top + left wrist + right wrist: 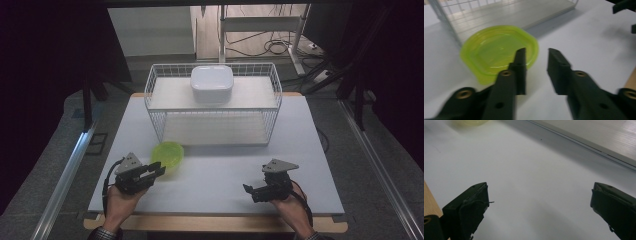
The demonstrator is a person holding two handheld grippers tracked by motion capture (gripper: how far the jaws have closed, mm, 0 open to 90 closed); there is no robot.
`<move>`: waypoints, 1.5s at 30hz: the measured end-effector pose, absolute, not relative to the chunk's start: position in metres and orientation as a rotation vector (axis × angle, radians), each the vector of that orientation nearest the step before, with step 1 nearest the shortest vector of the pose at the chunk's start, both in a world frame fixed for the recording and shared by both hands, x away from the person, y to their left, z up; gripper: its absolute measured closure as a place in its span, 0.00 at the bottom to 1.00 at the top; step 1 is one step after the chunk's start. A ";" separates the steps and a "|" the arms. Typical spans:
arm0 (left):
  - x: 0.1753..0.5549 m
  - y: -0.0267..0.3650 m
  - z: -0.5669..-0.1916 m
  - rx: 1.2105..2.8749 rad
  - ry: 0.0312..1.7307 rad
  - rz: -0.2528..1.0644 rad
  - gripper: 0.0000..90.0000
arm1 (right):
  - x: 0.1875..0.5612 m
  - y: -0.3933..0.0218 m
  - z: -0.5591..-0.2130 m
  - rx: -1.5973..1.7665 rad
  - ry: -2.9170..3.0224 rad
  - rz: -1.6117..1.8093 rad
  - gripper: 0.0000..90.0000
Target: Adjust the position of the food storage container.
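One green bowl [499,51] seen at 11 o'clock of left gripper [536,62], before wire basket [212,102]; judged light, thin, slippery; rim best gripped; jaws narrowed, nothing between; right gripper [539,202] wide apart.

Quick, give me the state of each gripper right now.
Left gripper: jaws partly closed with a gap, nothing between them, at the green bowl rim.
Right gripper: open wide, empty.
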State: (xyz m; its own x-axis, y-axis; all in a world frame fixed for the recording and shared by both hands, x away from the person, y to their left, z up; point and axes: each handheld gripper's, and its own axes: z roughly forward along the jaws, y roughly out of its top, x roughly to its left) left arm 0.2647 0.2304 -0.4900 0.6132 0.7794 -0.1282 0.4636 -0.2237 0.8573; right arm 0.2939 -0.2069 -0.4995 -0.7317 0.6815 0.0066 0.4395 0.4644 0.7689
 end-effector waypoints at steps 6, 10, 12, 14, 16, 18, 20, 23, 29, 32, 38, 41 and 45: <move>0.281 0.248 -0.493 1.838 1.069 0.448 1.00 | 0.294 -0.204 -0.503 0.939 2.441 1.102 0.03; 0.292 0.263 -0.498 1.813 1.133 0.479 1.00 | 0.295 -0.202 -0.504 0.931 2.444 1.100 0.03; 0.297 0.269 -0.501 1.801 1.159 0.485 1.00 | 0.295 -0.202 -0.504 0.930 2.450 1.100 0.03; 0.304 0.271 -0.504 1.808 1.181 0.501 1.00 | 0.295 -0.201 -0.505 0.925 2.453 1.096 0.03; 0.311 0.271 -0.506 1.817 1.195 0.517 1.00 | 0.295 -0.200 -0.506 0.921 2.461 1.084 0.03; 0.317 0.271 -0.509 1.824 1.211 0.531 1.00 | 0.295 -0.199 -0.507 0.913 2.471 1.069 0.04; 0.323 0.271 -0.511 1.827 1.227 0.542 1.00 | 0.295 -0.197 -0.509 0.904 2.482 1.054 0.04; 0.331 0.270 -0.514 1.835 1.249 0.544 1.00 | 0.295 -0.196 -0.510 0.903 2.493 1.038 0.04; 0.339 0.262 -0.519 1.855 1.251 0.527 1.00 | 0.295 -0.195 -0.511 0.905 2.493 1.019 0.04; 0.339 0.258 -0.519 1.868 1.251 0.530 1.00 | 0.296 -0.195 -0.512 0.908 2.495 1.014 0.04; 0.338 0.252 -0.520 1.872 1.250 0.514 1.00 | 0.295 -0.193 -0.513 0.904 2.506 0.995 0.04; 0.337 0.249 -0.520 1.869 1.244 0.501 1.00 | 0.295 -0.193 -0.514 0.906 2.511 0.991 0.04; 0.336 0.243 -0.520 1.873 1.233 0.481 1.00 | 0.295 -0.192 -0.515 0.901 2.516 0.986 0.04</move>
State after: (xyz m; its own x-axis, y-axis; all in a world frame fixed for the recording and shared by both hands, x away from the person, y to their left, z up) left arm 0.3365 0.2430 -0.5195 0.4464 0.8869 -0.1186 0.5721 -0.1810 0.7999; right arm 0.2955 -0.1921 -0.5147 -0.7616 0.6468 -0.0409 0.4469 0.5699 0.6896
